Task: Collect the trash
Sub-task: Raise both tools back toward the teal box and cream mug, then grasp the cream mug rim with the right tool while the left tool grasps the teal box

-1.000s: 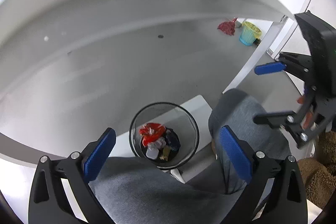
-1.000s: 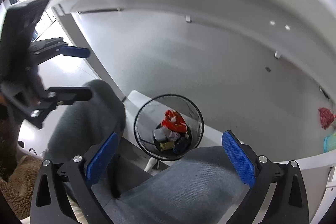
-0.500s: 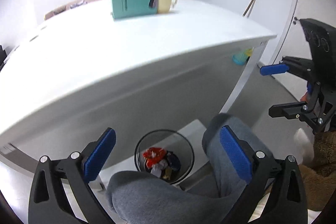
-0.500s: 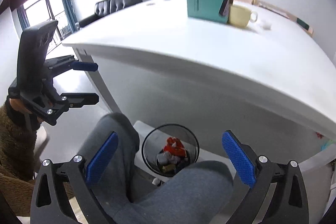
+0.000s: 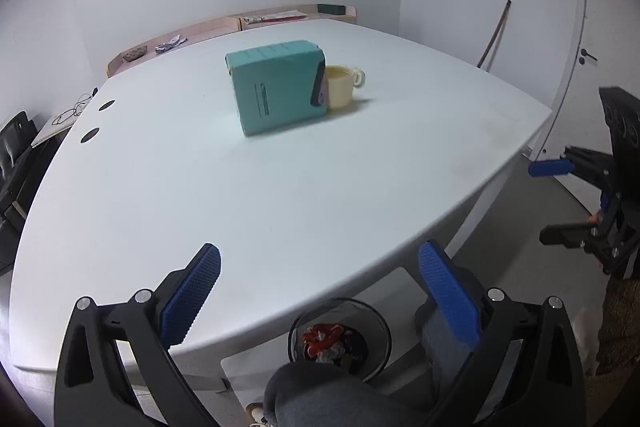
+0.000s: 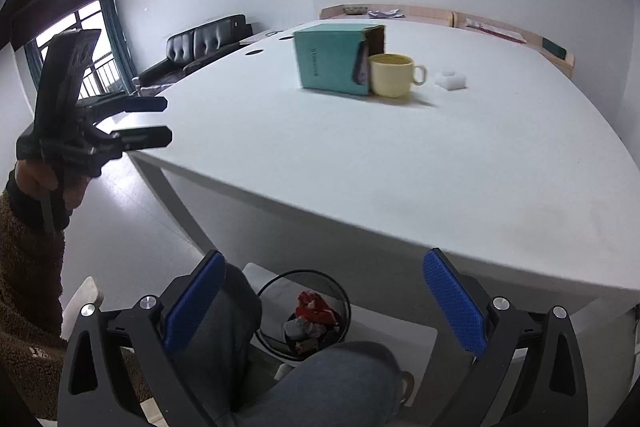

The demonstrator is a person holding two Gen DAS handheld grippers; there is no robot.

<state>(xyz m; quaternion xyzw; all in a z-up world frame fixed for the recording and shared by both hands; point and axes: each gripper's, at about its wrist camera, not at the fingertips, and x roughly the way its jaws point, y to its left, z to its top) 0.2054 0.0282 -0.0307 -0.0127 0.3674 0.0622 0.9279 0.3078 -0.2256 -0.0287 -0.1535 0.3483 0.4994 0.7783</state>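
Two grippers, left gripper (image 5: 320,297) and right gripper (image 6: 322,301), hanging above the bin (image 5: 339,335), jaws spread and holding nothing, looking over the worktop (image 5: 280,167) for trash.

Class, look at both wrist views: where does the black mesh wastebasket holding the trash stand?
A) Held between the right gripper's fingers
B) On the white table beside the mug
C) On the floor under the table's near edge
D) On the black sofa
C: the wastebasket stands on the floor beneath the white table, in front of the person's knees.

teal box (image 5: 280,87), yellow mug (image 6: 392,75), black sofa (image 6: 204,45)
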